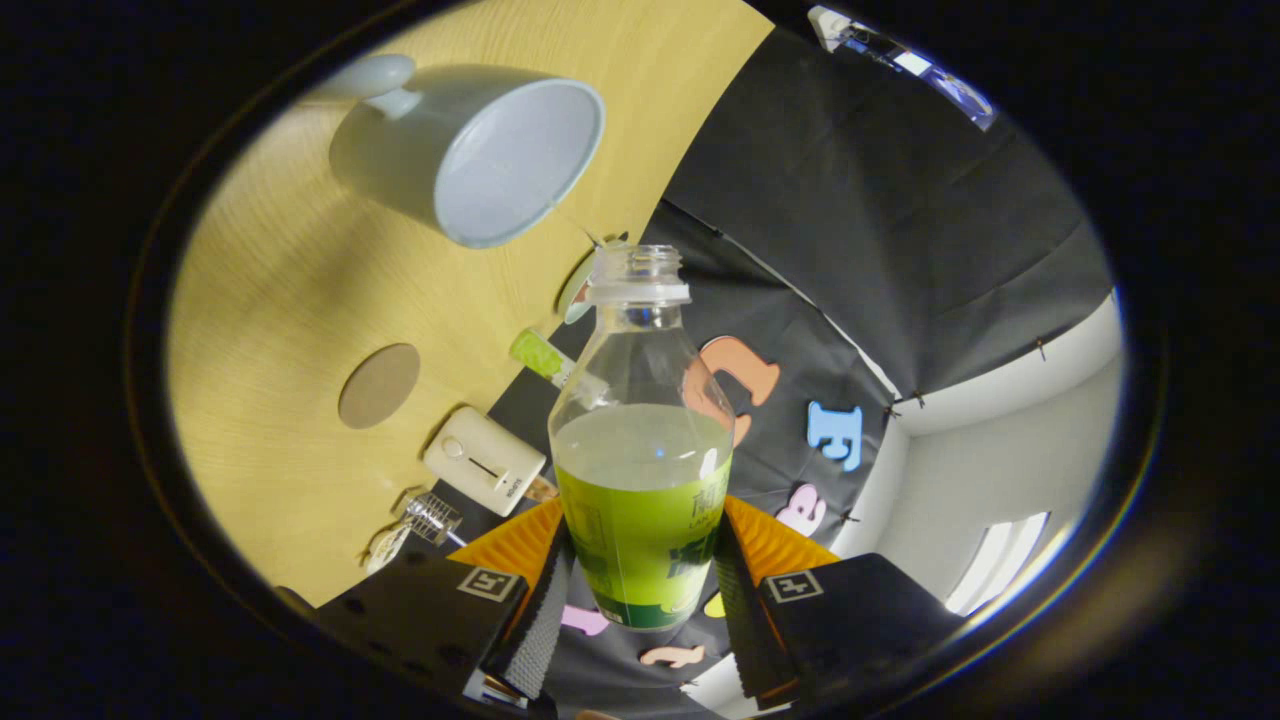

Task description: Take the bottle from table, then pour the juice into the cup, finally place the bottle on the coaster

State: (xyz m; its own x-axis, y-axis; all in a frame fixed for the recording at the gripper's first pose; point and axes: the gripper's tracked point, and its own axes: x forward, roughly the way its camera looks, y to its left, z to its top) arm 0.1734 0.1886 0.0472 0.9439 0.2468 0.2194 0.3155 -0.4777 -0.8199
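Both fingers of the gripper clamp the bottle, tilted, its open mouth near the cup; the coaster lies beside the bottle.

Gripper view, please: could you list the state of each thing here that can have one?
bottle: uncapped, about half full of juice, held tilted toward the cup.
cup: standing on the table, looks empty inside.
coaster: flat on the table, bare.
tongs: shut on the bottle's lower body, a finger on each side.
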